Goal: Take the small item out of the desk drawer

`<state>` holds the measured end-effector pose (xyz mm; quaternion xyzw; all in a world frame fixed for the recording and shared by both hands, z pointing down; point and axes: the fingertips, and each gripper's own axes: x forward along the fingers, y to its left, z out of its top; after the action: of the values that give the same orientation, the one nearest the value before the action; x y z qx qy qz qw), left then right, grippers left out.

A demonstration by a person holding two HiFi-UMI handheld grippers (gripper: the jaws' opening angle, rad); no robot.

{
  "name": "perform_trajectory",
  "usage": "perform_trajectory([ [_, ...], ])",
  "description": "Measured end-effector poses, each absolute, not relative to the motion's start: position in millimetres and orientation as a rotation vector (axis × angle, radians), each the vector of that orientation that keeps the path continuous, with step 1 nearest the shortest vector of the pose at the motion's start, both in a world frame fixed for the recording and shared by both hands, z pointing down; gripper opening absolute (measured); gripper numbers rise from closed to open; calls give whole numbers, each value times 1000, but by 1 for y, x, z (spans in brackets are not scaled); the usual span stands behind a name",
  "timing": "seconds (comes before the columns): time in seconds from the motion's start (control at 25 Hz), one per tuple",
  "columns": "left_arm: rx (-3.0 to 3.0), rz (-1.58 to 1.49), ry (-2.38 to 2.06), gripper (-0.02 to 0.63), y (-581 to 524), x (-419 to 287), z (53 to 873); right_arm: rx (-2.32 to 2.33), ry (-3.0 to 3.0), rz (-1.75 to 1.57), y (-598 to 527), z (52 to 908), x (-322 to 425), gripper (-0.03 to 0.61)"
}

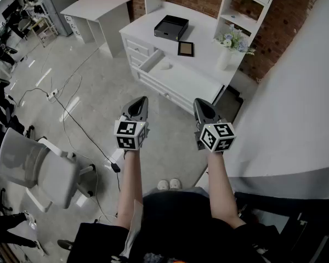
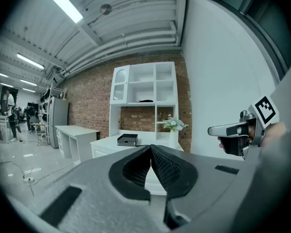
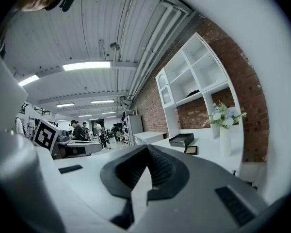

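Observation:
The white desk [image 1: 193, 73] stands a few steps ahead of me, with one upper-left drawer [image 1: 150, 61] pulled out. From here I cannot make out any small item inside it. Both grippers are held at waist height over the floor, well short of the desk. My left gripper [image 1: 143, 99] [image 2: 151, 147] is shut with nothing between its pads. My right gripper [image 1: 198, 102] [image 3: 146, 147] is also shut and empty. In the left gripper view the desk [image 2: 106, 144] shows beyond the jaws.
On the desk are a black tray [image 1: 171, 27], a picture frame [image 1: 186, 49] and a white vase of flowers [image 1: 228, 47]. A grey office chair [image 1: 35, 169] and floor cables [image 1: 71, 111] lie to my left. A white wall [image 1: 296, 92] runs on the right. A second desk [image 1: 96, 10] stands behind.

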<state>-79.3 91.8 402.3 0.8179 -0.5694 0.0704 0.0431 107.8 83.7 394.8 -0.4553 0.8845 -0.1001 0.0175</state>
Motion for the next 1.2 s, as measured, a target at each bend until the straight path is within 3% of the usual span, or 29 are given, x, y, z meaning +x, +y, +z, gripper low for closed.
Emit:
perform_trajectory([
  [1.12,2432,193,-1690,15,108,-86,439,-1397,2716,-360,99,409,105,-2],
  [1.2,2424,173,-1684,93,110,-88,441,-1415,2702,-365,101,409,108,-2],
])
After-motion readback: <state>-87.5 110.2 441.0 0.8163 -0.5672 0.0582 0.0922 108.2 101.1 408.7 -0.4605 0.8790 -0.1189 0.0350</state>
